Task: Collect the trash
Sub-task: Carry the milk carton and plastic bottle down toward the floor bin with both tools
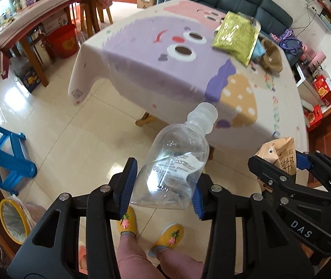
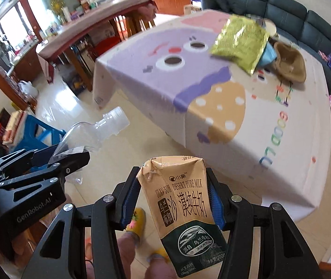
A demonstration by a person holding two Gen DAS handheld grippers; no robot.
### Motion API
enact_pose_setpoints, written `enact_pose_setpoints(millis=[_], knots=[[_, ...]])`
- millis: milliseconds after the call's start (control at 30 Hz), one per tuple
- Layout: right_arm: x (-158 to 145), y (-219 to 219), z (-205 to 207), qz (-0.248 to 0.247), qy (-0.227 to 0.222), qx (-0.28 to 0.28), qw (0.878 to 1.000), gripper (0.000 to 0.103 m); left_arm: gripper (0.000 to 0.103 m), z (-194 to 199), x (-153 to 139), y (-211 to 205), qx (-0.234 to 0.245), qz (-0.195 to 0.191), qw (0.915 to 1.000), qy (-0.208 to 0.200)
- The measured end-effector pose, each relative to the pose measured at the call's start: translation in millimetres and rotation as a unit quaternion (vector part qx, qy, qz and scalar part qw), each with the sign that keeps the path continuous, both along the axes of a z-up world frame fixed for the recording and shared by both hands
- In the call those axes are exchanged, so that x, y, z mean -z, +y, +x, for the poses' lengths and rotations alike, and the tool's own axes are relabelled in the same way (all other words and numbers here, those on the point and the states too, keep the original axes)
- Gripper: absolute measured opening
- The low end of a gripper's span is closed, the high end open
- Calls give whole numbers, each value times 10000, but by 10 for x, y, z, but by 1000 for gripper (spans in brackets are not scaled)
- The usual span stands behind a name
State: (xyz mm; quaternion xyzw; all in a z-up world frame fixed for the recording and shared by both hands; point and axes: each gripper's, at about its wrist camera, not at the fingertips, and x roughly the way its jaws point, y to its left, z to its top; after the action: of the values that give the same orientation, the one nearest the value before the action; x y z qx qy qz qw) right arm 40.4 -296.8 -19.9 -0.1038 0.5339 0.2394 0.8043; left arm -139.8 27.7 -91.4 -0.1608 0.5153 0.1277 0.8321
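Bottle (image 1: 177,160) pinched in left hand-held gripper (image 1: 163,186); right hand-held gripper (image 2: 174,197) pinches milk carton (image 2: 181,200), near the bench (image 1: 270,116).

Clear glossy plastic bottle (image 1: 174,162), matt paper milk carton (image 2: 184,200) (creased), shiny foil packet (image 1: 235,34)
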Motion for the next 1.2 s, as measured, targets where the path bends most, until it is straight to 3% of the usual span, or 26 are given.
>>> enact_pose_setpoints(millis=[333,633,933,1200], knots=[[595,135,-21,-410,63,84,9991,54,39,84,663,-6,-81,-102,9998,146],[1365,208,-5,-781,144,-7,9968,54,39,275,1409,-50,-158,-103,9990,414],[2058,134,78,-806,241,143,9964,54,39,550,2119,-22,-129,153,9977,650],[2758,-12,268,-739,241,507,9957,54,39,866,2920,92,-289,-138,9968,737]])
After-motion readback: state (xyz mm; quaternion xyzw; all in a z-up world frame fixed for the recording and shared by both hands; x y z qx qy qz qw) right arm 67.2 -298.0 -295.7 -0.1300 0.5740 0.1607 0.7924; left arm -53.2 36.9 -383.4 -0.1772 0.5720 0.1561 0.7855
